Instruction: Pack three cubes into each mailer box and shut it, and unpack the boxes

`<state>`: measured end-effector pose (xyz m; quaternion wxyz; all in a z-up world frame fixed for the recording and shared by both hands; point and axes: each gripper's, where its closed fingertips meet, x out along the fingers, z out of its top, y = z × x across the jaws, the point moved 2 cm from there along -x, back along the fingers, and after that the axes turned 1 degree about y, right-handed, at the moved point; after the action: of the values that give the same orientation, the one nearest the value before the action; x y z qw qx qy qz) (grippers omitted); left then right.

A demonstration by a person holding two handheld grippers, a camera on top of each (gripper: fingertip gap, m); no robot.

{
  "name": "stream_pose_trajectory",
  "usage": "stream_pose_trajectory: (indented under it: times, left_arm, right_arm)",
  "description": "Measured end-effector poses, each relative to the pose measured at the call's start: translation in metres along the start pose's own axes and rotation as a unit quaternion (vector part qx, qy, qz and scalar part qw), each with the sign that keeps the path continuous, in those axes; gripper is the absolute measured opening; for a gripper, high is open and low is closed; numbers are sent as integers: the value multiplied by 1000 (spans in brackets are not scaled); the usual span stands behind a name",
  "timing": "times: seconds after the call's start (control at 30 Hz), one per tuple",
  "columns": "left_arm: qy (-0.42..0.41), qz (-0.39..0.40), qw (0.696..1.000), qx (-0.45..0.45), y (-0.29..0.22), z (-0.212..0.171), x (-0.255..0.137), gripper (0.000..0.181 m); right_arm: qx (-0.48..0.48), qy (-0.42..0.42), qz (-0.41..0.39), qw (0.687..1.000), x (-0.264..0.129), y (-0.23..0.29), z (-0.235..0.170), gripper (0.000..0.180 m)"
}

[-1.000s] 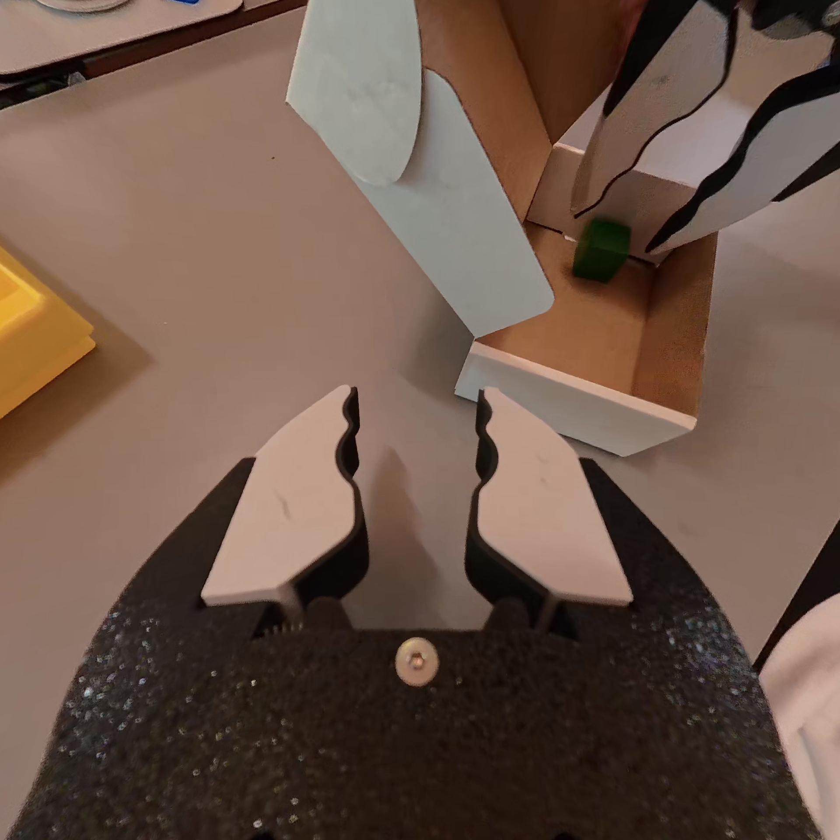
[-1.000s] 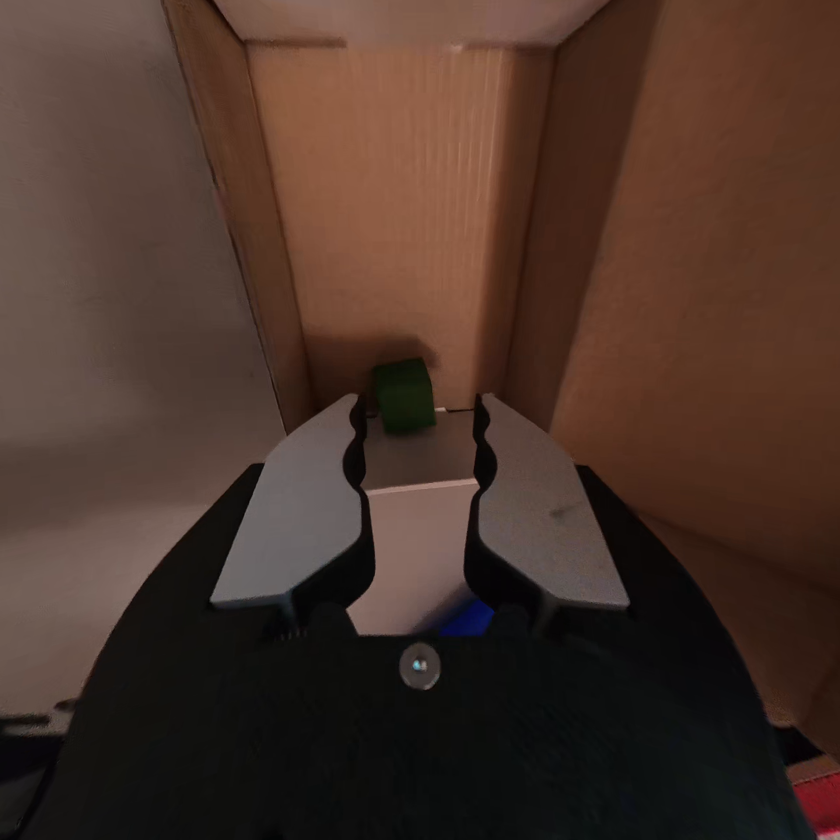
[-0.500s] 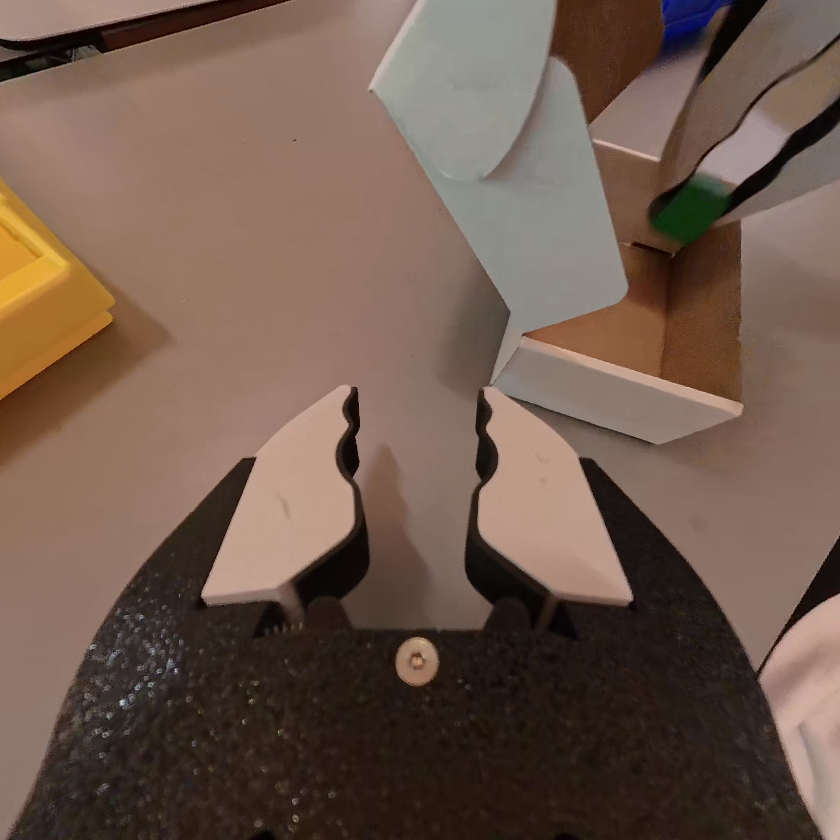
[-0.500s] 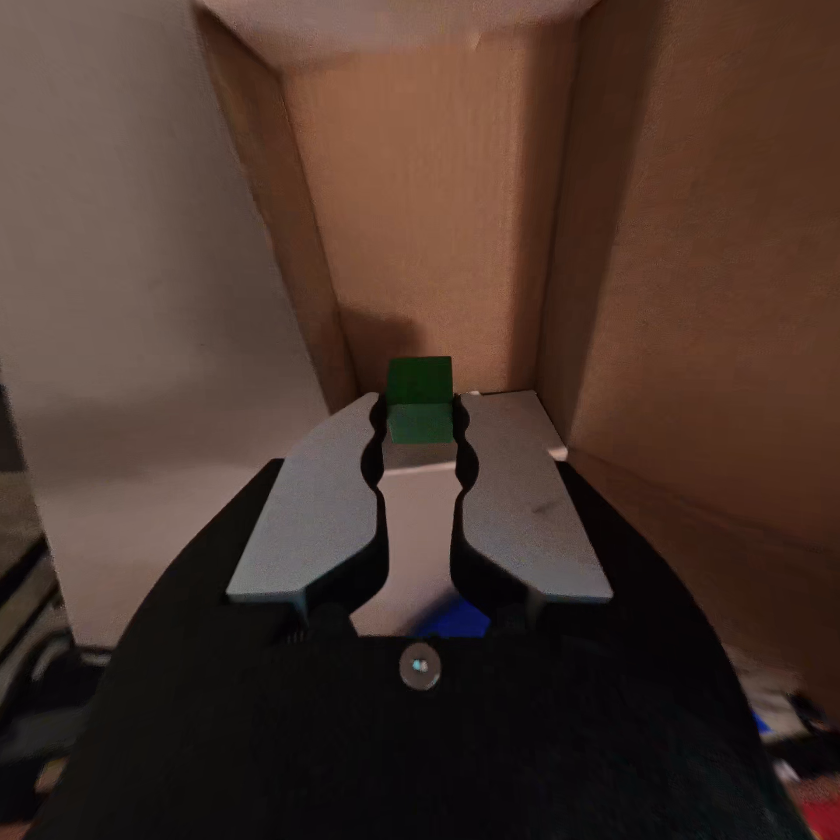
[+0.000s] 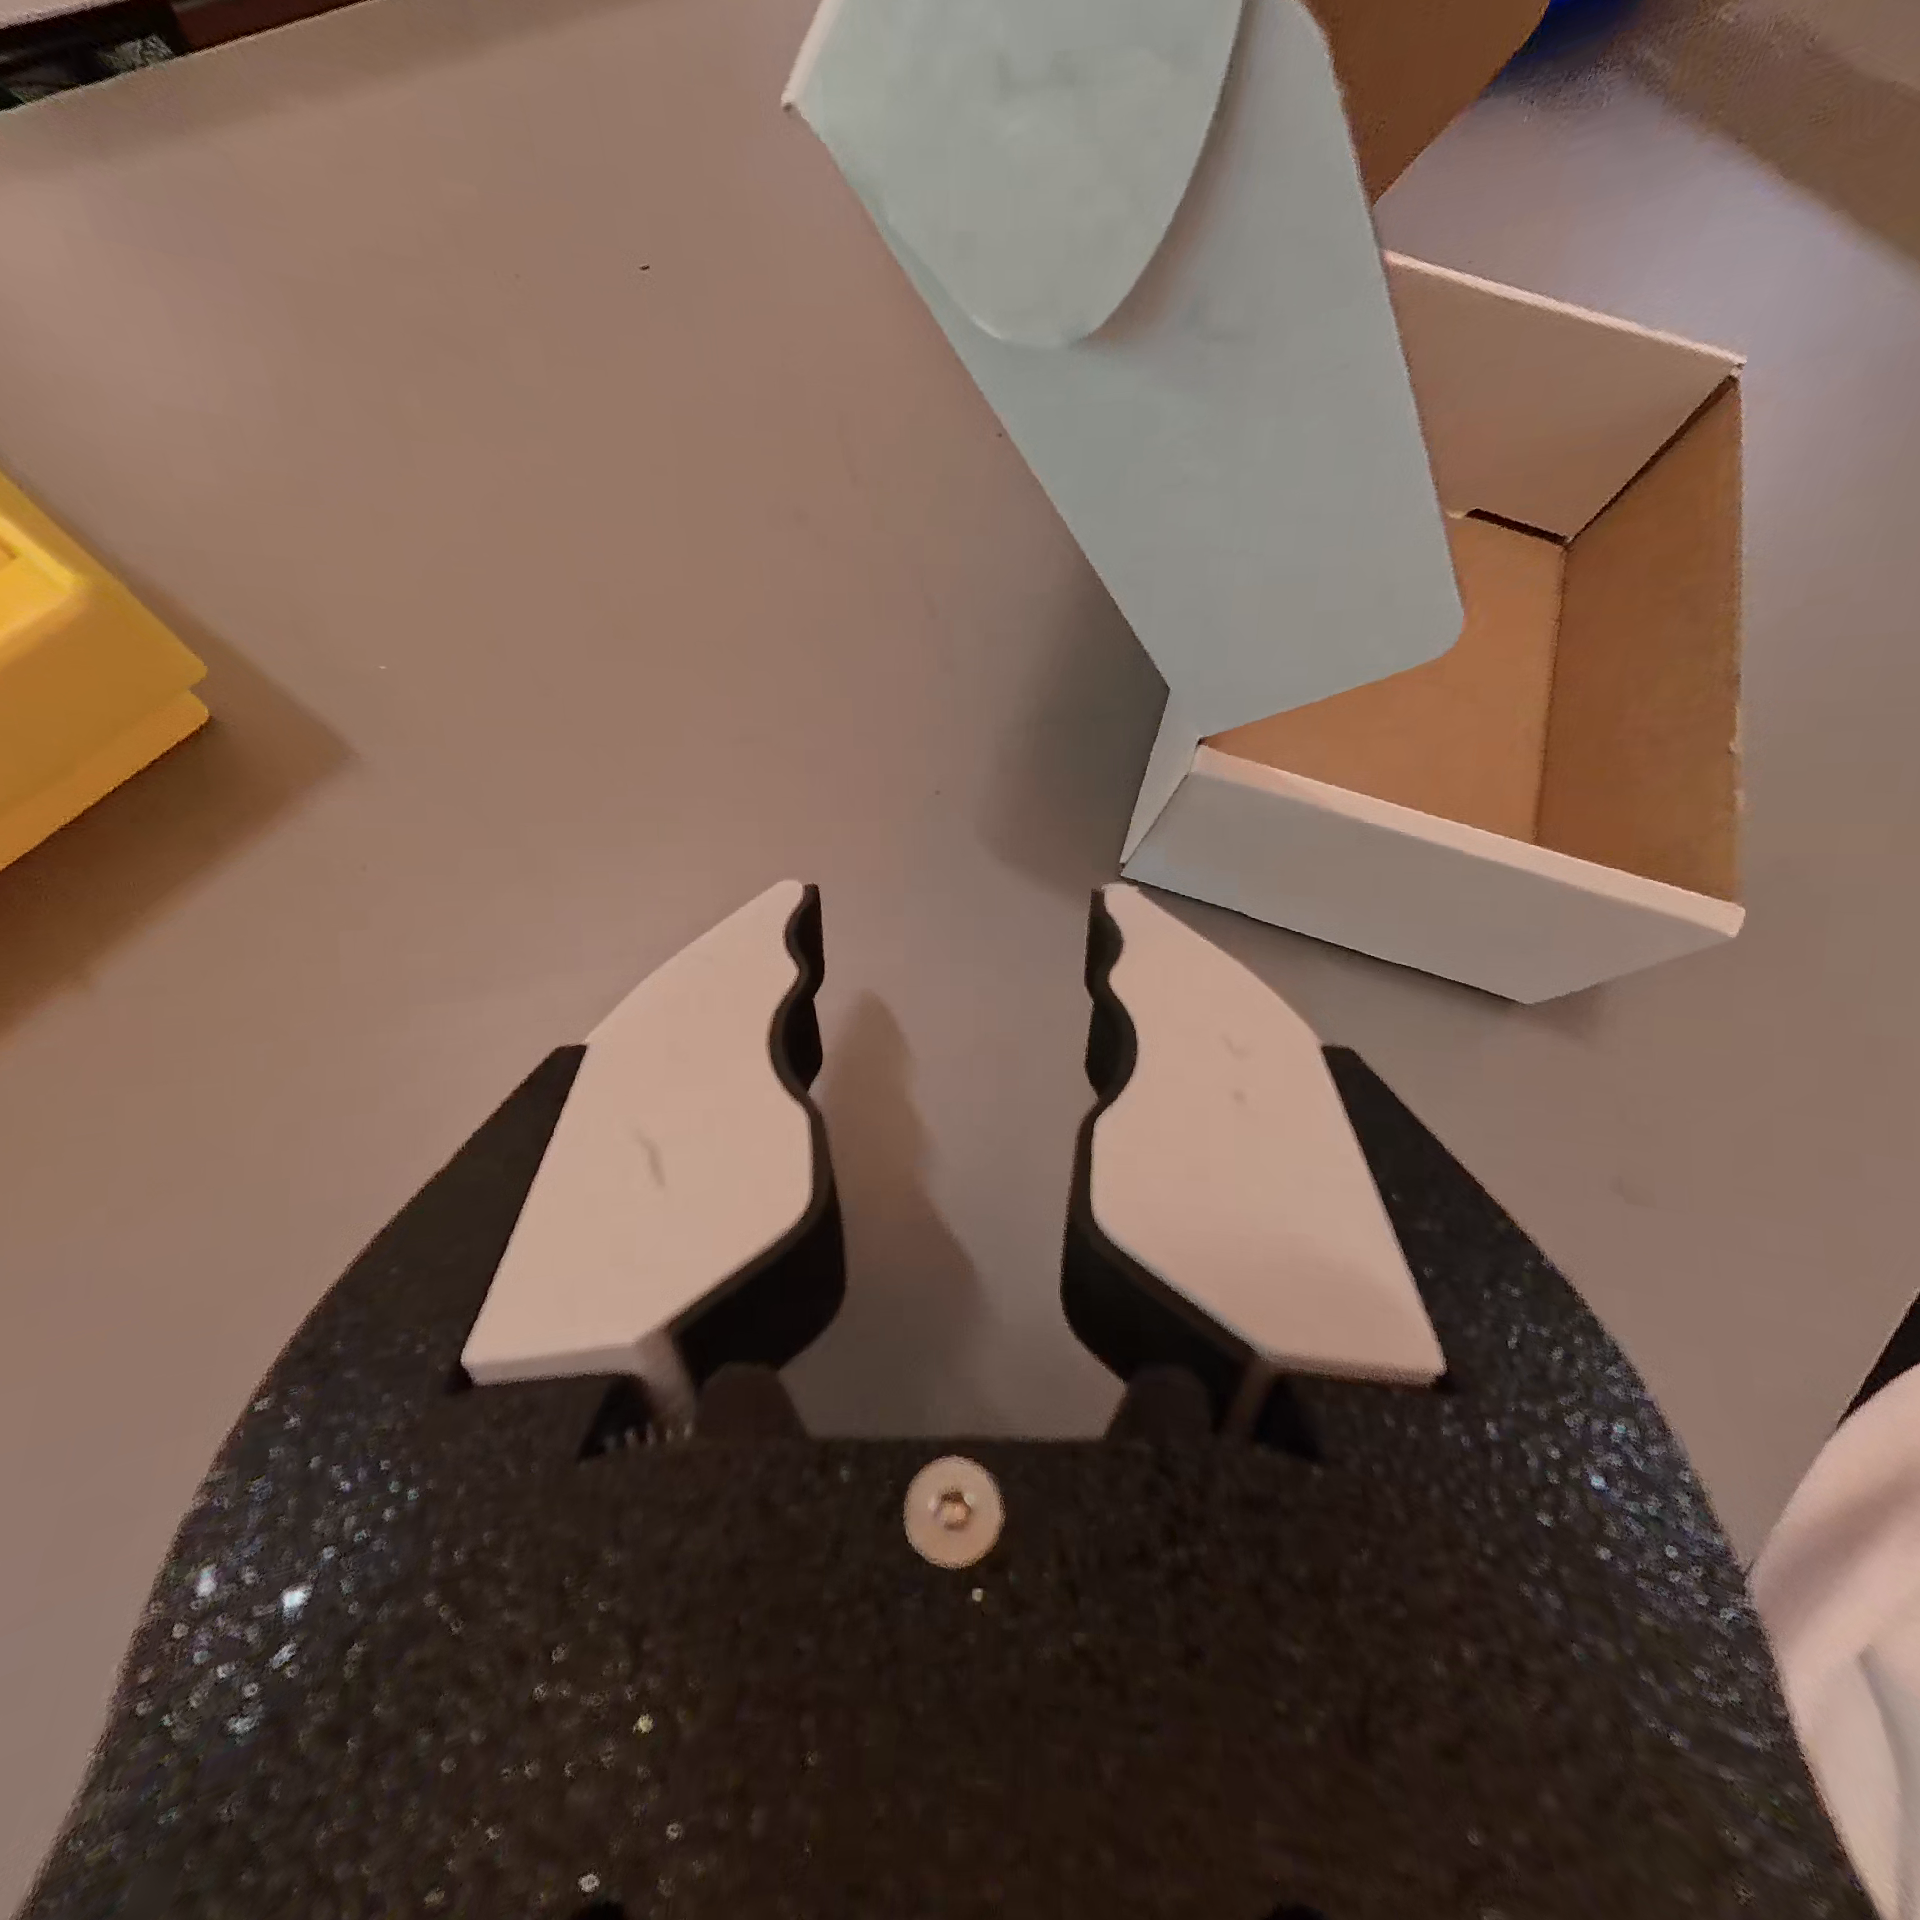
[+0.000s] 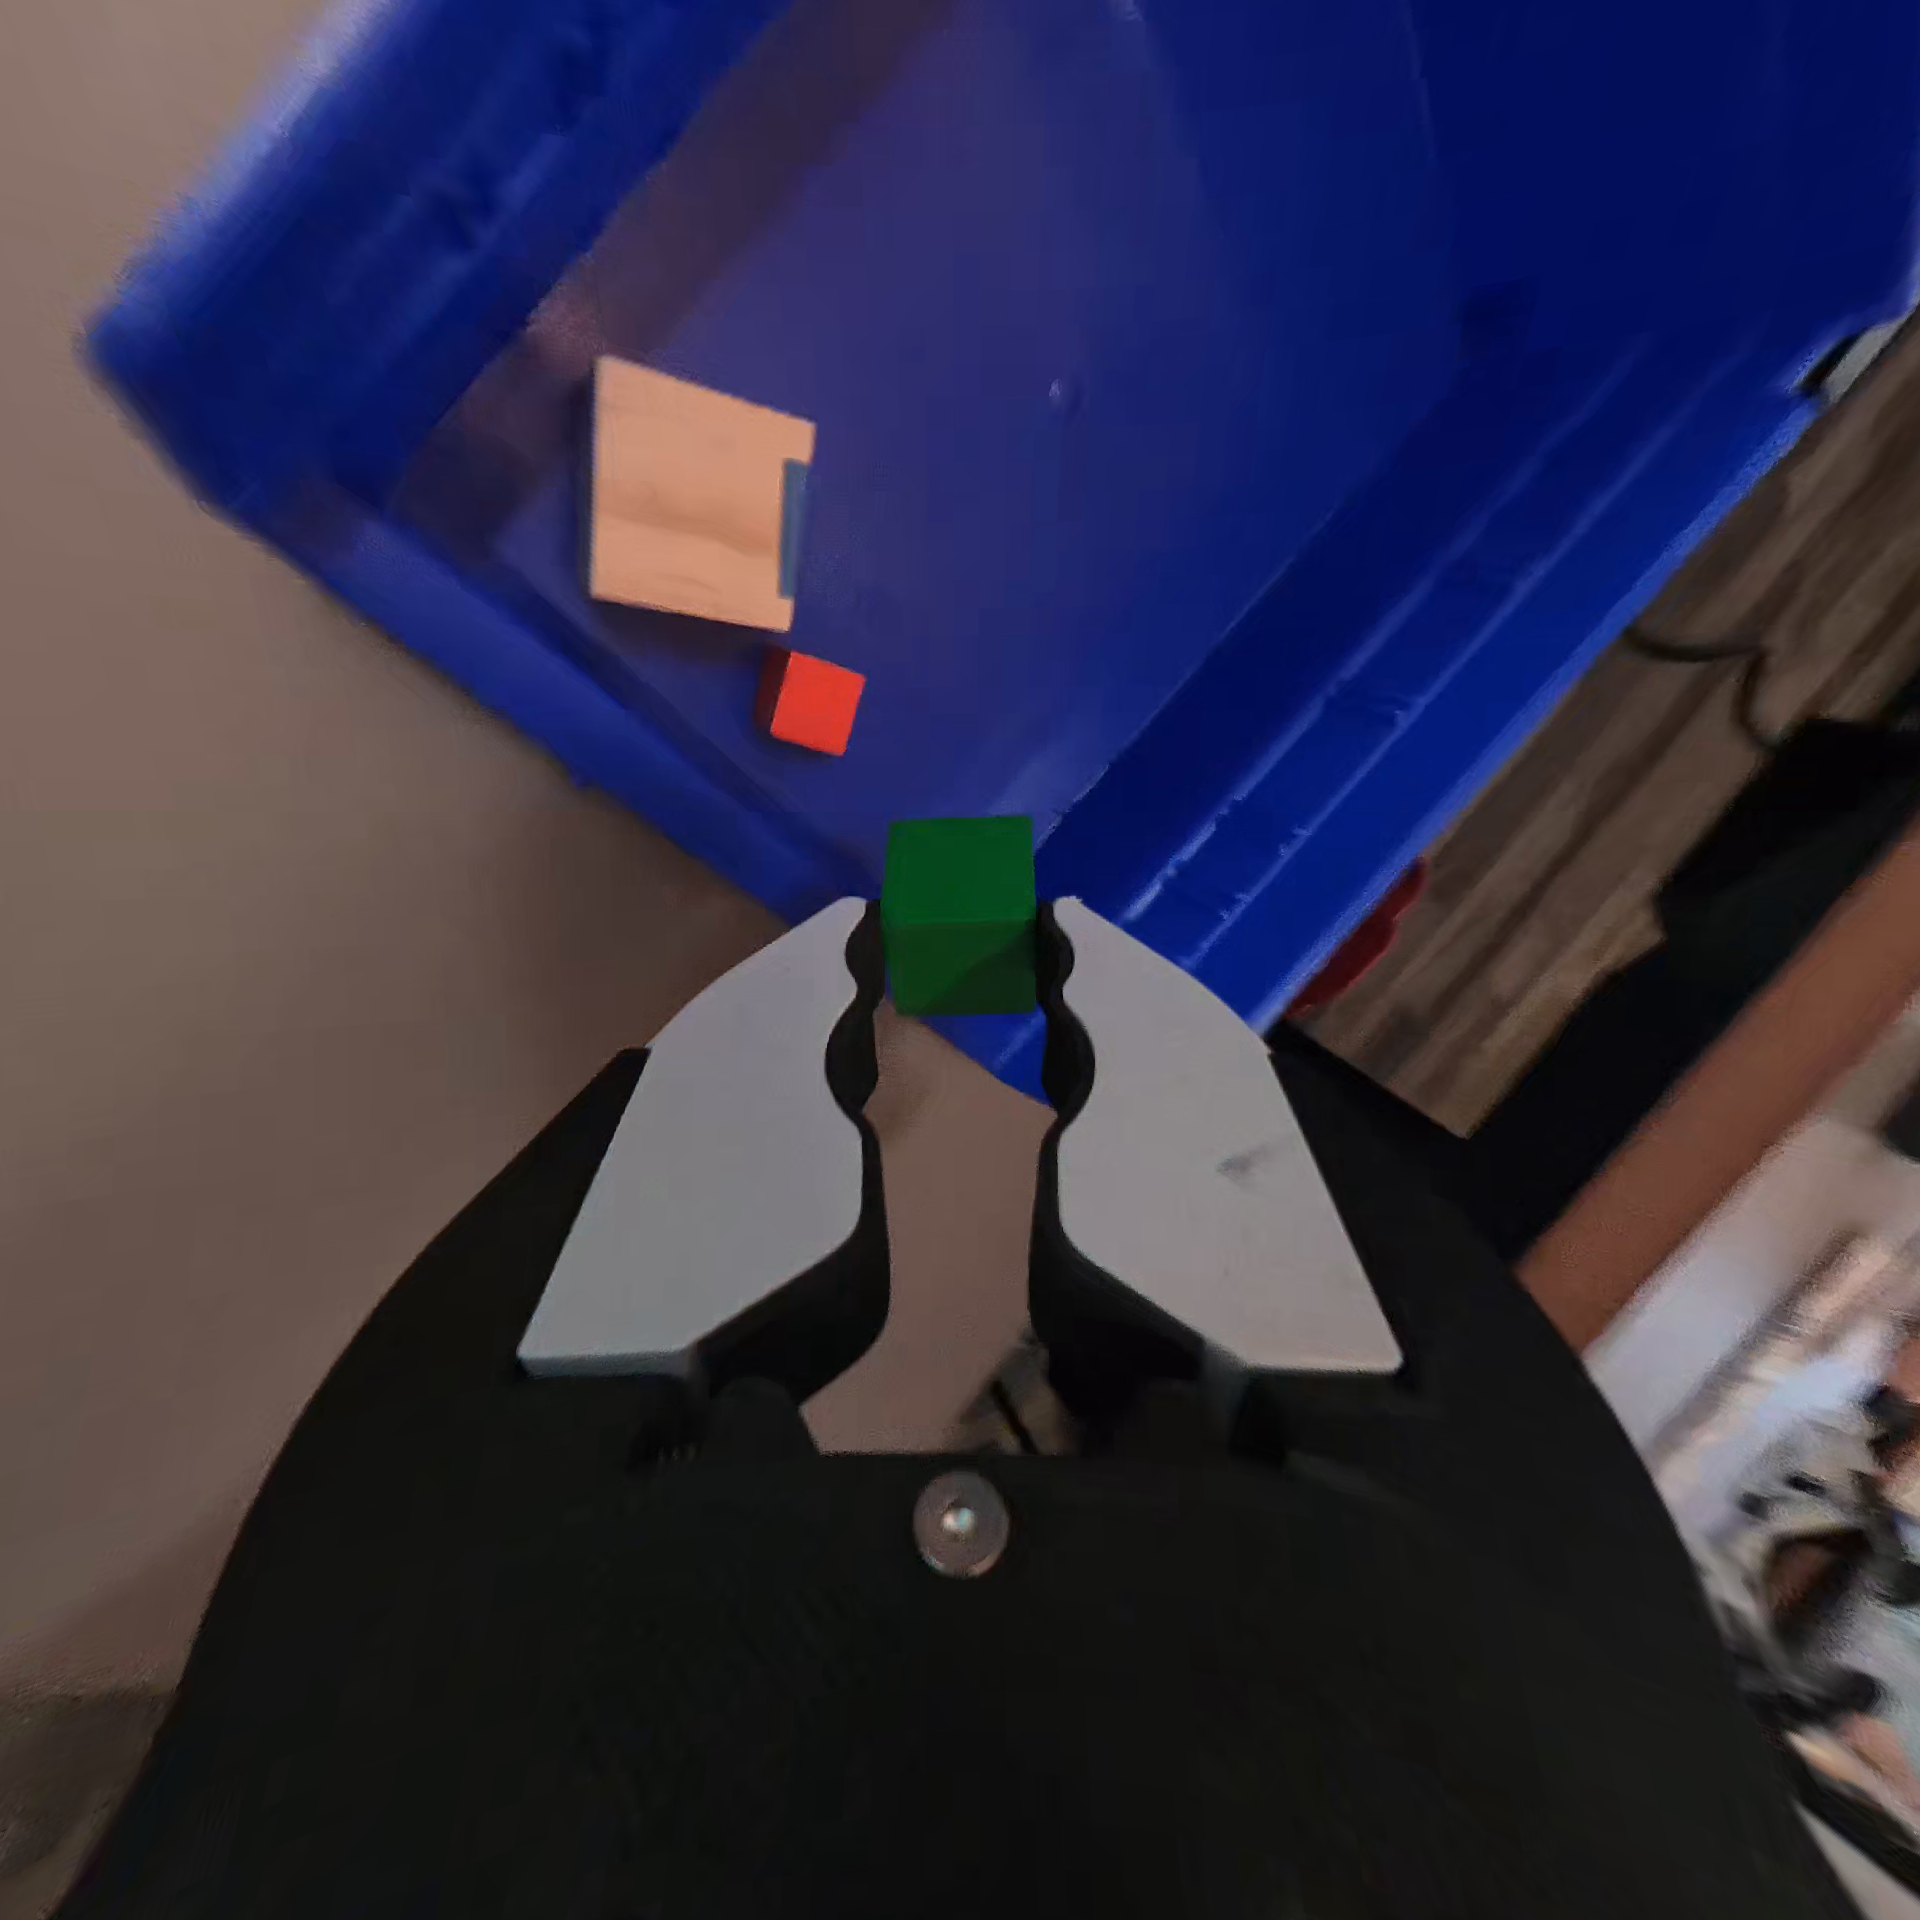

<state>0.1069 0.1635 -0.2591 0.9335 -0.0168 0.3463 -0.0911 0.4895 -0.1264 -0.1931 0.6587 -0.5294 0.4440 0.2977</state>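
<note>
A white mailer box [image 5: 1434, 894] with a brown inside stands open on the grey table, its lid [image 5: 1153, 343] raised. No cube shows in the part of its inside that I see. My left gripper [image 5: 951, 904] is open and empty, low over the table just left of the box's near corner. My right gripper [image 6: 961, 914] is shut on a green cube [image 6: 958, 914] and holds it above the near rim of a blue bin [image 6: 1299, 727]. A red cube [image 6: 814, 698] and a pale wooden block [image 6: 691, 497] lie in the bin.
A yellow tray [image 5: 73, 686] sits at the left edge of the table. A white sleeve [image 5: 1860, 1621] shows at the lower right. Beyond the blue bin, the table's edge and blurred clutter [image 6: 1766, 1351] lie to the right. One gripper's finger ends stand about 50 cm off the other's. Between my right fingertips and the pale wooden block [image 6: 691, 497] there is roughly 9 cm.
My right gripper closed on the green cube in the box, lifted it out and carried it over to the blue bin. My left gripper stayed open and shifted slightly relative to the box.
</note>
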Motion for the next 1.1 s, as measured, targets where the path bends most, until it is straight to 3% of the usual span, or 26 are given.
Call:
stream_pose_trajectory:
  times: [0.17, 0.33, 0.43, 0.53, 0.67, 0.8, 0.87, 1.0, 1.1]
  left_arm:
    - [9, 2, 1000, 4, 0, -4, 4, 48]
    - [22, -3, 1000, -8, 2, -11, 11, 47]
    - [28, -4, 1000, -10, 2, -14, 15, 47]
    - [28, -5, 1000, -6, -1, -14, 15, 47]
    - [2, 2, 1000, -9, 0, -3, 6, 45]
    - [-50, -6, 998, -34, -5, 20, -12, 44]
    - [-78, 3, 996, -31, -12, 33, -21, 44]
    - [-116, 33, 993, -11, -31, 55, -35, 43]
    - [-120, 33, 992, -1, -49, 62, -38, 38]
  right_arm:
    - [92, -22, 17, 995, 37, -8, -4, 28]
    - [72, 25, 34, 997, 57, -2, -23, 28]
    - [63, 5, 13, 998, 58, -4, -21, 34]
    - [78, -30, 0, 997, 43, -2, -17, 51]
    - [90, -131, -11, 987, -5, 27, -5, 54]
    - [44, -344, 80, 935, -73, 114, 42, 45]
    - [21, -408, 133, 903, -98, 157, 61, 44]
    - [14, -430, 167, 887, -99, 202, 90, 42]
    - [31, -457, 166, 873, -101, 210, 105, 20]
